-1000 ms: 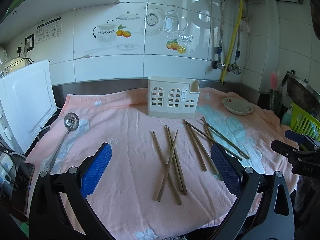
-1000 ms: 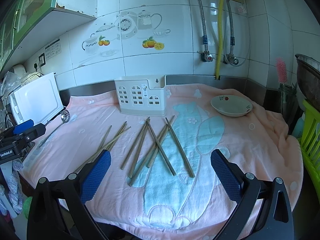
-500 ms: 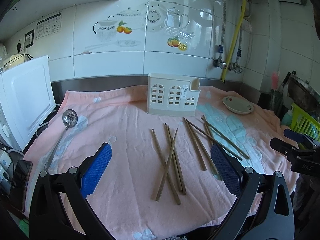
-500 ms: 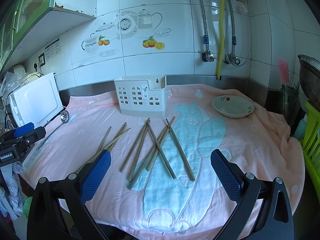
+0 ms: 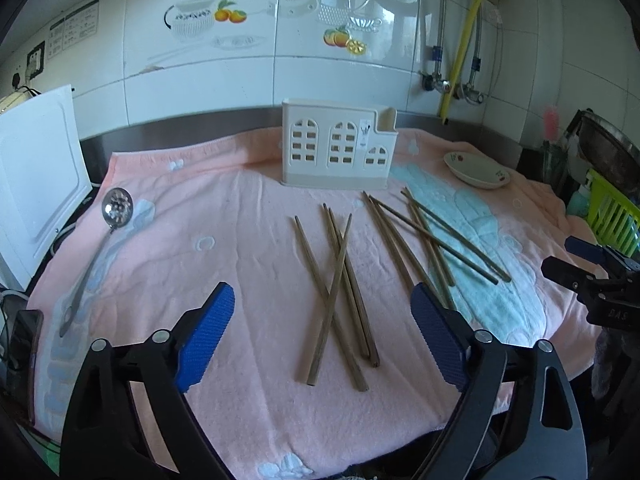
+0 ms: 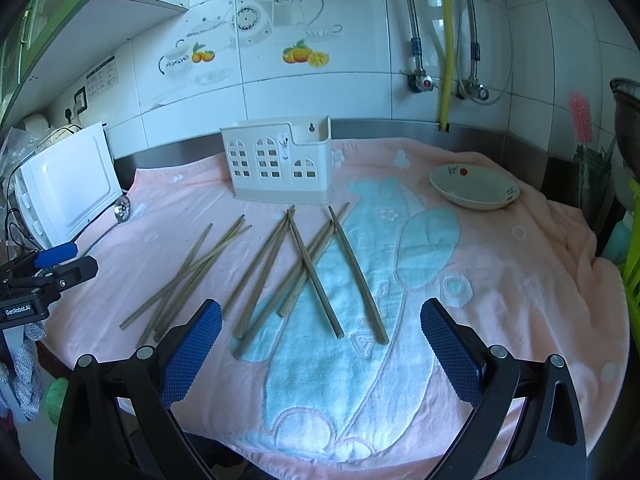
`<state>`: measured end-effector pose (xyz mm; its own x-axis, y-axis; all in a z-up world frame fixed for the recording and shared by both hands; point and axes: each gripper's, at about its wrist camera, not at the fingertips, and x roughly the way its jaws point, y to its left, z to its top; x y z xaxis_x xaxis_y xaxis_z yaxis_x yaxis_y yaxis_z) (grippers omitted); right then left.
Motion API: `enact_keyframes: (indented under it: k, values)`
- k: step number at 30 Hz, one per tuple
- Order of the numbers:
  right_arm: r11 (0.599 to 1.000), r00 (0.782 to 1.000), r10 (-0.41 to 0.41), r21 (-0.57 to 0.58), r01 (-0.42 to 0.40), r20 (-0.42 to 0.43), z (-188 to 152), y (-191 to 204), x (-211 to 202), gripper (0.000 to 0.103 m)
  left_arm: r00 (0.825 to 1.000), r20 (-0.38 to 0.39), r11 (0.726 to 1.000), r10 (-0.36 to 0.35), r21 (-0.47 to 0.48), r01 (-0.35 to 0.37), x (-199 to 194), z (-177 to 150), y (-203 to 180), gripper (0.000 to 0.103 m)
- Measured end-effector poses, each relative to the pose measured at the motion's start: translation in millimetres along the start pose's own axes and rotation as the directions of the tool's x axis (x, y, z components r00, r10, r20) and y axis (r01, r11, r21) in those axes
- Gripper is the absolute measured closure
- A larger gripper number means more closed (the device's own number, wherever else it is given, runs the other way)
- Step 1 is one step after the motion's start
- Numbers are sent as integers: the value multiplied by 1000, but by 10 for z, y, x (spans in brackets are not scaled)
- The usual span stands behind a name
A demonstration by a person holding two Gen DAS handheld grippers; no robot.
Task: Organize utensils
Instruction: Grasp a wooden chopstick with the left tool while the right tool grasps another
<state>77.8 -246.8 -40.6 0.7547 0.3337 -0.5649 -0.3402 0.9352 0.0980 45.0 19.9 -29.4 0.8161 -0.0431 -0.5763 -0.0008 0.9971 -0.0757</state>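
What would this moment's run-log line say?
left gripper: empty, jaws closing | right gripper: open, empty | chopsticks: loose on pink towel | holder: upright, nothing visible inside

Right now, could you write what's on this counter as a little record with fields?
surface: pink towel
loose items: wooden chopsticks scattered flat, some crossed
holder: white utensil holder upright at the back, no chopsticks seen in it
ladle: slotted spoon at the towel's left edge
dish: small bowl at the right
left gripper: closing, nothing held
right gripper: open, nothing held
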Motion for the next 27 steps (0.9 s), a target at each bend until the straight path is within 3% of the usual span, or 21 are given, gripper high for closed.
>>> enact_keyframes:
  k: [6, 9, 12, 18, 27]
  values:
    - [1000, 1000, 15, 2, -15, -25, 8, -70, 167, 8, 998, -56, 1000, -25, 10, 26, 221, -71, 0, 30]
    - [1000, 999, 28, -4, -29, -42, 13, -71, 266, 19, 996, -78, 999, -45, 11, 46, 320, -110, 1, 37]
    - [999, 997, 45, 1, -45, -63, 14, -75, 379, 21, 994, -101, 999, -50, 17, 52, 410, -153, 6, 40]
    - [998, 993, 66, 6, -66, -96, 13, -53, 555, 27, 986, -151, 997, -74, -1, 75, 590, -224, 70, 56]
    - [995, 985, 94, 3, -95, -144, 22, -41, 788, 45, 977, -200, 997, -81, -10, 80, 777, -305, 120, 76]
